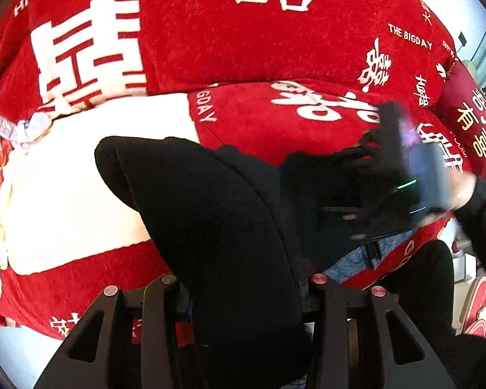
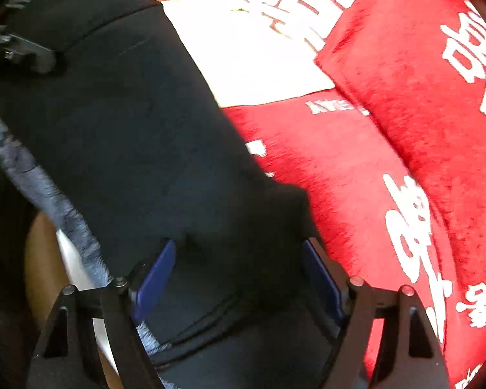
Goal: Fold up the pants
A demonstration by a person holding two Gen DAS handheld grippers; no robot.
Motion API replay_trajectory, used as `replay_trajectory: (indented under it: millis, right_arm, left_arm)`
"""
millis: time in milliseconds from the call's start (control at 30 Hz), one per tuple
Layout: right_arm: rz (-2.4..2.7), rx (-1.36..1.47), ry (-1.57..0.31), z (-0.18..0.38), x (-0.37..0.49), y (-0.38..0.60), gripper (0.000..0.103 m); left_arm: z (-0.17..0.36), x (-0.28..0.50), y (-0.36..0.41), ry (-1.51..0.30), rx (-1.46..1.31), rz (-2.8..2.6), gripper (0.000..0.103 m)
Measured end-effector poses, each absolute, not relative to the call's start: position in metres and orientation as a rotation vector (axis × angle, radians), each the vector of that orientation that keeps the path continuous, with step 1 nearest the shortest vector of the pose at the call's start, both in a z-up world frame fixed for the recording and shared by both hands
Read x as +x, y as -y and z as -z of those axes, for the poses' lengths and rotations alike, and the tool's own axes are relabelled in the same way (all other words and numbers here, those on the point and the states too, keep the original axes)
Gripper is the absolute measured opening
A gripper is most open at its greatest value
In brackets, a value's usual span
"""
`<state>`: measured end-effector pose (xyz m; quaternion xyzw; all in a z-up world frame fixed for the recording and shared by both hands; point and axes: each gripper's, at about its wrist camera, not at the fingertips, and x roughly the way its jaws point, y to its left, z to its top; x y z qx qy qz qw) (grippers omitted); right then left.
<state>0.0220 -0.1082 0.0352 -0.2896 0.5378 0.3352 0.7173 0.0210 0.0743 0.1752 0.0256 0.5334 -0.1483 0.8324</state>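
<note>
The black pants (image 1: 230,227) lie on a red sofa cover with white characters (image 1: 243,32). In the left wrist view my left gripper (image 1: 243,288) has its jaws around a thick fold of the pants that fills the gap between them. The right gripper (image 1: 401,175) shows blurred at the right, over the other end of the pants. In the right wrist view the right gripper (image 2: 239,269) is open, its blue pads (image 2: 155,275) standing wide on either side of the black pants (image 2: 129,129). The left gripper's tip (image 2: 22,48) rests on the pants at upper left.
A red back cushion (image 2: 437,81) stands behind the seat. A white patch of the cover (image 1: 81,194) lies left of the pants. A grey-blue fabric (image 2: 48,194) lies under the pants near the sofa's front edge. A red pillow (image 1: 469,120) sits at the far right.
</note>
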Motion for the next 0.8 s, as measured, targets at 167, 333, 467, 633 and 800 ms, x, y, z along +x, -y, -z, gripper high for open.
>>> replay_trajectory:
  millis: [167,333,467,633,800]
  right_arm:
    - [-0.527,-0.637,-1.213,-0.009,0.055,0.097,0.100]
    - [-0.626,-0.490,-1.192,-0.044,0.043,0.111,0.090]
    - [-0.736,-0.658,-1.260,-0.021,-0.019,0.089,0.090]
    - [-0.763,-0.861,-1.071,-0.044,-0.081,0.091,0.090]
    - [-0.773,-0.812,-1.093,-0.035,-0.096,0.096,0.090]
  left_arm:
    - [-0.183,0.020,-0.056,-1.133,0.081,0.284,0.042]
    - [-0.184,0.023,-0.052,-1.145,0.074,0.266,0.042]
    - [-0.187,0.027,-0.049,-1.144,0.066,0.260,0.042]
    - [-0.193,0.030,-0.037,-1.133,0.085,0.272,0.042]
    - [-0.199,0.032,-0.018,-1.117,0.106,0.285,0.042]
